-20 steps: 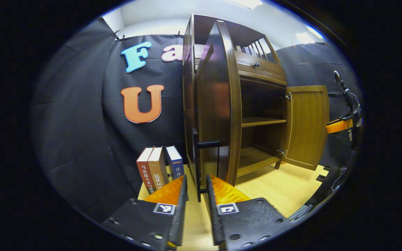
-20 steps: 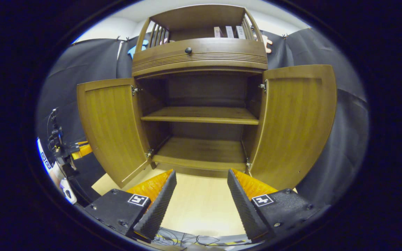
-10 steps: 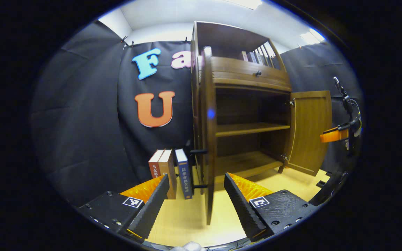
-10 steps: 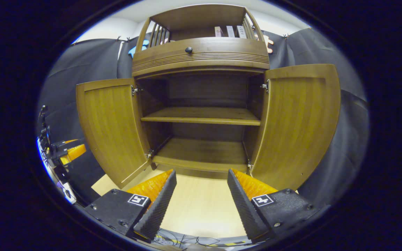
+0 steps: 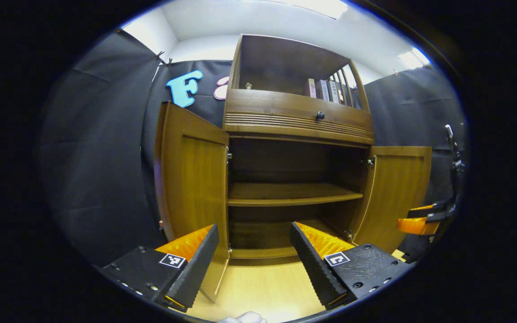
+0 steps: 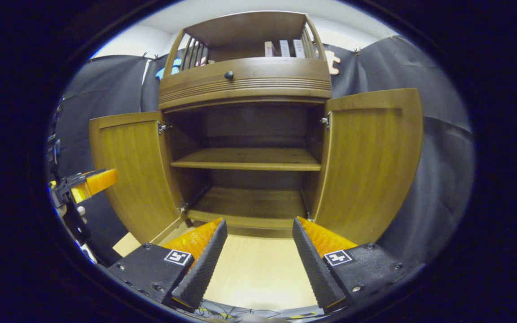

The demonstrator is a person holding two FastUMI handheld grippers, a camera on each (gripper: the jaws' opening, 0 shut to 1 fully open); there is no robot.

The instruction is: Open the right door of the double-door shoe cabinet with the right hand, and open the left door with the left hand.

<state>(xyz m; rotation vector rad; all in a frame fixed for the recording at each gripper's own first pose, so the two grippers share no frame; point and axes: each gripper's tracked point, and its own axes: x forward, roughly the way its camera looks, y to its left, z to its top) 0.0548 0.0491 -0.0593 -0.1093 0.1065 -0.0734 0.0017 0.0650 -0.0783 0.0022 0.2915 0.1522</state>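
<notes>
**Both cabinet doors stand open; tools free**

The left tool, black with orange ribbed fingers, is wide open and holds nothing; the right tool is likewise spread apart and empty. Both hang just in front of the brown wooden double-door shoe cabinet, above the pale wooden floor.

Beyond them, the cabinet's left door is swung out to the left and its right door out to the right, baring the bare middle shelf and the bottom board. Neither tool touches a door.

Judging by this, both openings are done and nothing of the task is left beyond drawing the tools away.
</notes>
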